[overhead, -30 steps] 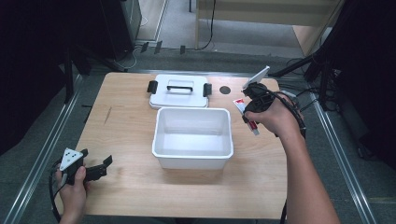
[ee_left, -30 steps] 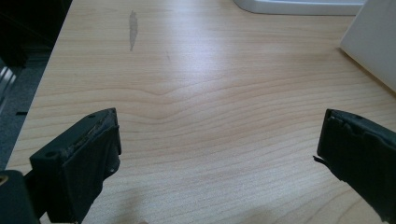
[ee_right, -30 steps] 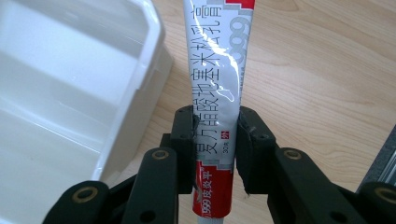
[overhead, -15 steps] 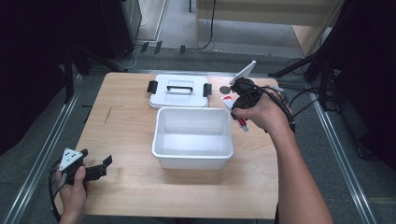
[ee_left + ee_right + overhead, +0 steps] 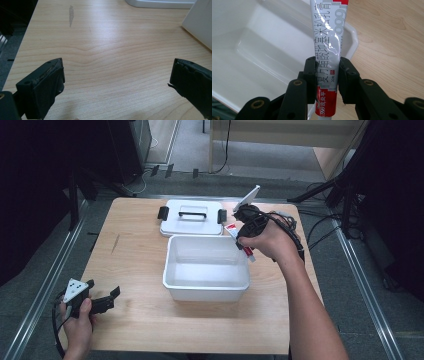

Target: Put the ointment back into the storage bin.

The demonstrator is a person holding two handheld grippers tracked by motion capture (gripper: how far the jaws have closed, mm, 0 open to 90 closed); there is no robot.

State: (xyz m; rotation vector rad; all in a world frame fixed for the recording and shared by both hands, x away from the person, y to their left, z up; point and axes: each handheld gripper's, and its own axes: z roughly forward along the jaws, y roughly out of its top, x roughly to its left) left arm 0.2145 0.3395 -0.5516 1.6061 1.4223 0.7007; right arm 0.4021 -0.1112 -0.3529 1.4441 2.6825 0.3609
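Observation:
My right gripper (image 5: 241, 240) is shut on a white and red ointment tube (image 5: 239, 240), held above the far right rim of the open white plastic box (image 5: 172, 275). In the right gripper view the tube (image 5: 328, 40) stands between the jaws of the gripper (image 5: 327, 75), with the box's inside (image 5: 249, 57) below and to the left. My left gripper (image 5: 107, 299) rests near the table's front left corner. Its jaws stand wide open over bare wood in the left gripper view (image 5: 116, 80), with nothing between them.
The box's white lid (image 5: 191, 223) with a handle and black clips lies flat behind the box. A small dark round spot (image 5: 236, 213) sits on the table right of the lid. The light wooden table (image 5: 130, 250) has bare room at left and front.
My right gripper has carried the tube leftward and toward me, from beyond the table's right side to the box's far right rim. The left gripper has stayed still.

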